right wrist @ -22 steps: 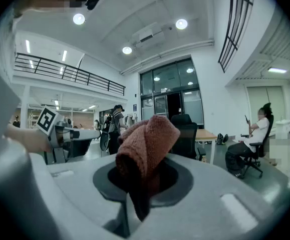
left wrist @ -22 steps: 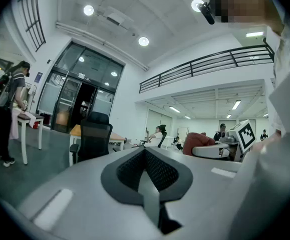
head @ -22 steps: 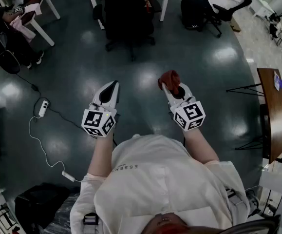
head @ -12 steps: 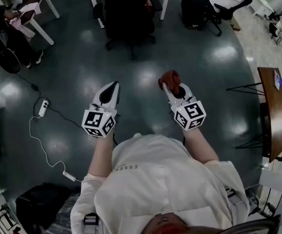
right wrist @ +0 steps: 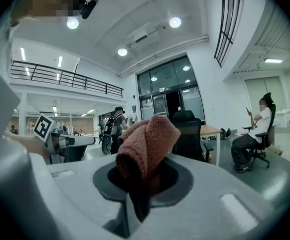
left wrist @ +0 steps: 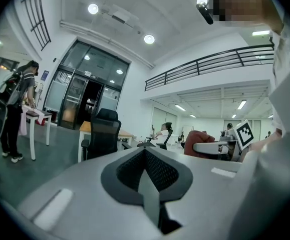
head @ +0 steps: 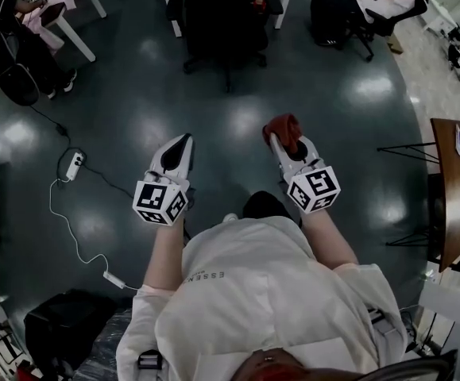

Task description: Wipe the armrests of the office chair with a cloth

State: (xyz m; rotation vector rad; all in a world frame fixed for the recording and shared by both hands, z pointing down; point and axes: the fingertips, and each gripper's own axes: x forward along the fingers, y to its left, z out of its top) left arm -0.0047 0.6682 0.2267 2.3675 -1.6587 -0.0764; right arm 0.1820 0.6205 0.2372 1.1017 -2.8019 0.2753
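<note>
Holding: my right gripper (head: 280, 140) is clamped on the rust-red cloth (right wrist: 147, 139), which bunches up out of its jaws.
Left gripper (head: 183, 140): jaws pressed together with nothing between them.
Both grippers: out in front of me, side by side and apart, over the dark floor (head: 126, 117).
Office chair (head: 222, 14): black, straight ahead at the far side, well apart from both grippers. Its armrests (head: 271, 3) stick out to left and right.
Step in hand: I judge this to be the approach, with the cloth carried and no wiping begun.
Next move: I need to close the gap to the chair, then lay the cloth on one armrest and draw it along the top.
Watch: a cable (head: 63, 205) trails across the floor at my near left.
</note>
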